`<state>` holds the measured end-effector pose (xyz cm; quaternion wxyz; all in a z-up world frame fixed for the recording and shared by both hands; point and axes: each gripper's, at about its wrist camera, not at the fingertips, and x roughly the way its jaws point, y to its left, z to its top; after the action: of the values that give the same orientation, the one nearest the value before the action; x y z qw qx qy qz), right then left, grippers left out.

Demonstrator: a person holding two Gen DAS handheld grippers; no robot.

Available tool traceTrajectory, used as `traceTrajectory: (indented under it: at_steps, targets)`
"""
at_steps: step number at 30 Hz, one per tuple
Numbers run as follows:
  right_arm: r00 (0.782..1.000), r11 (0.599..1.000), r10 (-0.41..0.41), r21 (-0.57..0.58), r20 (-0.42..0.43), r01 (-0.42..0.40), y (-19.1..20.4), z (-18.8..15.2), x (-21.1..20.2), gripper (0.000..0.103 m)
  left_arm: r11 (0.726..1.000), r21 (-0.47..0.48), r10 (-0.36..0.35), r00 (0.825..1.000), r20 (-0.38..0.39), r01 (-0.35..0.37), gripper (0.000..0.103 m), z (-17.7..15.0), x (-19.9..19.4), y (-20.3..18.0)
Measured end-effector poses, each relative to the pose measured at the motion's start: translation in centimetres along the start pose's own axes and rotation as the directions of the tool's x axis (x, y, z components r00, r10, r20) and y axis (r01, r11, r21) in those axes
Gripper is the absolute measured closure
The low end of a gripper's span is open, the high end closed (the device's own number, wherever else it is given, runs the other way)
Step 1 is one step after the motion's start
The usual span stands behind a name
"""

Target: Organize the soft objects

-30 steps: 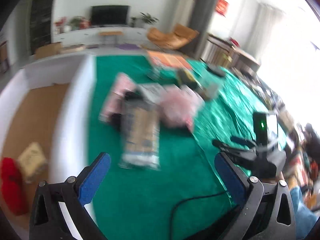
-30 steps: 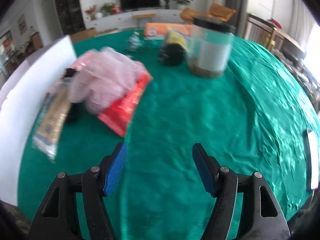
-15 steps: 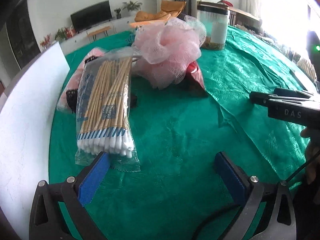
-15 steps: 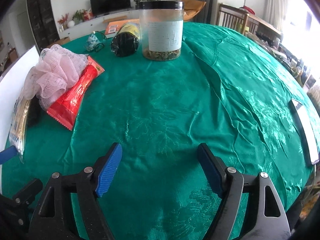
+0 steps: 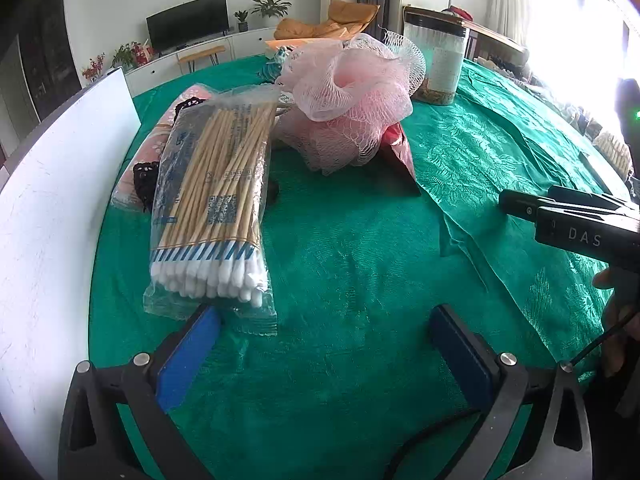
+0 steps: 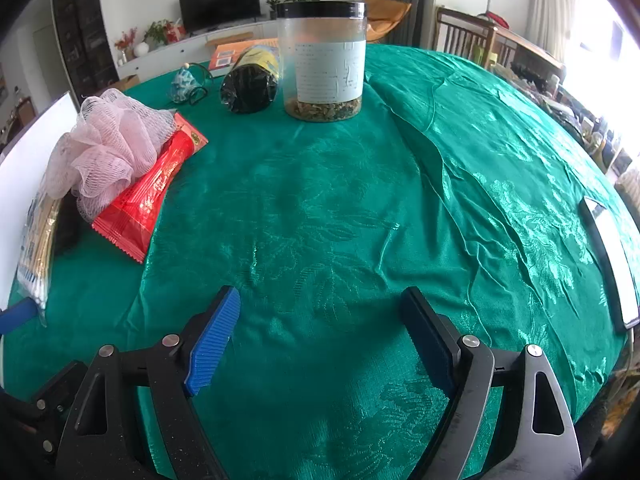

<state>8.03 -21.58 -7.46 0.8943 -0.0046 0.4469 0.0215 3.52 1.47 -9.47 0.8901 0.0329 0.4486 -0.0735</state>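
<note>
A pink mesh bath sponge [image 5: 352, 100] [image 6: 106, 152] rests on a red packet [image 6: 152, 194] [image 5: 396, 148] on the green cloth. In front of it lies a clear bag of cotton swabs [image 5: 214, 196] [image 6: 36, 236], partly over a pink pack [image 5: 146, 152] and a black item. My left gripper [image 5: 326, 344] stands open low over the cloth, its left pad [image 5: 188, 352] just at the bag's near edge, nothing between the jaws. My right gripper [image 6: 320, 336] hovers over bare cloth with its jaws opening wide and empty; its body shows at the right of the left wrist view.
A white board [image 5: 44, 208] stands along the table's left edge. At the back stand a clear jar with a black lid [image 6: 324, 60], a dark bottle lying on its side [image 6: 250, 80] and a small blue figure [image 6: 184, 86]. A phone [image 6: 608, 252] lies at the right.
The left gripper has come down and closer to the swab bag, and the view has steadied. The right gripper's jaws have spread wider and its view has swung right, away from the pile.
</note>
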Motion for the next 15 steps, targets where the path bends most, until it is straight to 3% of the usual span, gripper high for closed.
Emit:
traceTrajectory:
  at_steps: [15]
  targets:
    - [1.0,1.0,0.0,0.0,0.0,0.0,-0.01,0.01,0.05,0.018,1.0,0.001,-0.001,1.0,0.001,0.001,0.0,-0.03,-0.04,0.0]
